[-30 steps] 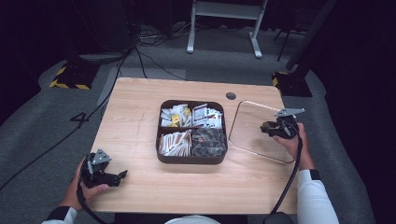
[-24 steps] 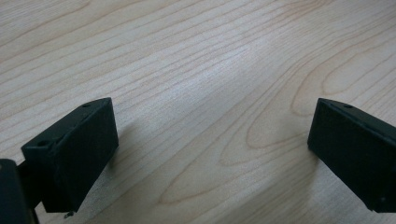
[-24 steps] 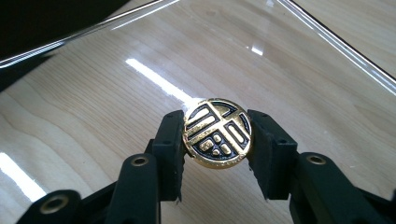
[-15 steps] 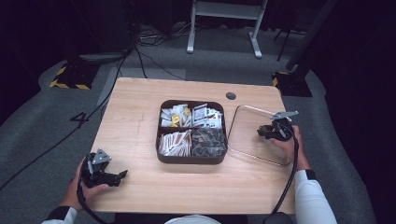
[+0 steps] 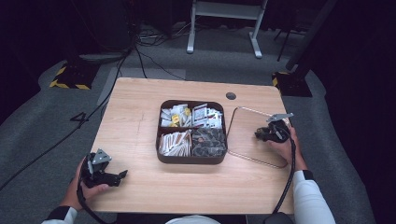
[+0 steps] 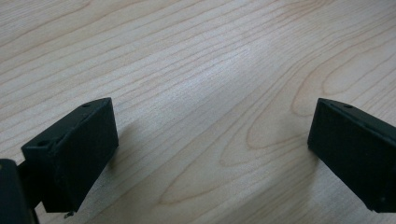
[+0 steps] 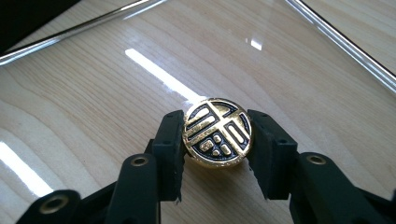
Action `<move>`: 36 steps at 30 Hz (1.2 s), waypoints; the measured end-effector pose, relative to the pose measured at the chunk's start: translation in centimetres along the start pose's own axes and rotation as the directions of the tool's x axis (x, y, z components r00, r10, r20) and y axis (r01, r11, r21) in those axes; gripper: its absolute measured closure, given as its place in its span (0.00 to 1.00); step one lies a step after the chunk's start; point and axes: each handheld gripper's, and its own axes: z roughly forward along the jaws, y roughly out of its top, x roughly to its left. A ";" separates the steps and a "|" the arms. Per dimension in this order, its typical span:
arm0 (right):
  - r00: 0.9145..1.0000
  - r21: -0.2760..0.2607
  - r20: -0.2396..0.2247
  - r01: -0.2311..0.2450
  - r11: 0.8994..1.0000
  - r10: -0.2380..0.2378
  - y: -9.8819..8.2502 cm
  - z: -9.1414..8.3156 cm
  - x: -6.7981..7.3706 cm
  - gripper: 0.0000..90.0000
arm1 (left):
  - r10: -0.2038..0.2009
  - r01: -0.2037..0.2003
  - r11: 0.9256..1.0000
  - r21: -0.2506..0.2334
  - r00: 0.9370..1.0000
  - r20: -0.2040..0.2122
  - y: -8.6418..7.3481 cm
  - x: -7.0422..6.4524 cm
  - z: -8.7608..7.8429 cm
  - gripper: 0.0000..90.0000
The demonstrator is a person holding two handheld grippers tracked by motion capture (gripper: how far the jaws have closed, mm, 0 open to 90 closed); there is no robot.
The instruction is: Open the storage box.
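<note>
We have the right gripper [image 7: 217, 140] pinching the round gold-and-black knob [image 7: 217, 138] of a clear glass lid [image 5: 254, 136], one jaw on either side of the knob's edge. In the high view the lid lies flat on the wooden table [image 5: 135, 116], at three o'clock from the dark four-part box [image 5: 191, 132] of packets and just beside its right wall; the right gripper [image 5: 265, 135] sits over the lid's right half.

We judge the lid to be stiff, fairly heavy for its thickness, and breakable, with a smooth pane and a thin metal-looking rim that would slip in any jaw. The knob is the only sensible hold: it stands proud of the glass and is wide enough for the pads to seat on two opposite sides. Its polished rim looks slick, so we would keep the grip square across the widest part and low on the knob, close to the glass. Because the knob sits at the centre, the lid should hang roughly level, though it may swing or twist around the pinch if tilted quickly.

The left gripper [image 5: 100, 171] rests at about seven o'clock from the box, near the table's front edge, its jaws spread wide over bare wood [image 6: 210, 93] with nothing between them.
</note>
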 end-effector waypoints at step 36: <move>0.994 -0.121 -0.046 -0.108 0.987 0.103 0.5 -1.9 0.4 0.31 | 0.005 -0.005 1.000 0.004 1.000 0.003 0.2 -0.2 0.2 0.00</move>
